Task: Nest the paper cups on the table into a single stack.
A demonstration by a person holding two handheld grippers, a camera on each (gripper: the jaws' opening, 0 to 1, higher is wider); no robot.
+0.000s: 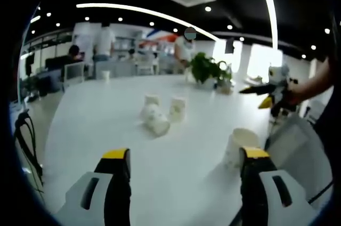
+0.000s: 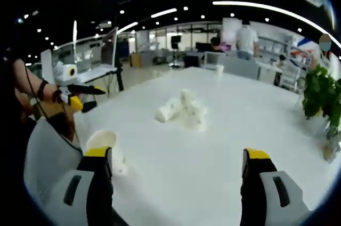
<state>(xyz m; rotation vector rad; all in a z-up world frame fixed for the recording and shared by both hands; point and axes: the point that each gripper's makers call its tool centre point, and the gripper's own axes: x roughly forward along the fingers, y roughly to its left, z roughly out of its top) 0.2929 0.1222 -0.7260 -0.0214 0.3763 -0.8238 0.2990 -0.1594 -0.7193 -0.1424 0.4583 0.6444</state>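
Several white paper cups sit mid-table on the white table (image 1: 106,124). Two stand upright (image 1: 152,99) (image 1: 177,109), and at least one lies on its side (image 1: 155,121) in front of them. Another upright cup (image 1: 238,147) stands alone, close to my left gripper's right jaw. My left gripper (image 1: 184,158) is open and holds nothing. In the right gripper view the cup cluster (image 2: 185,111) lies ahead, and the lone cup (image 2: 103,142) stands by the left jaw. My right gripper (image 2: 178,158) is open and holds nothing.
A potted plant (image 1: 206,68) (image 2: 321,94) stands at the table's far side. A white chair back (image 1: 298,143) (image 2: 45,154) is at the near edge. The other gripper, held in a hand, shows at the edge of each view (image 1: 265,90) (image 2: 72,88). People and desks fill the background.
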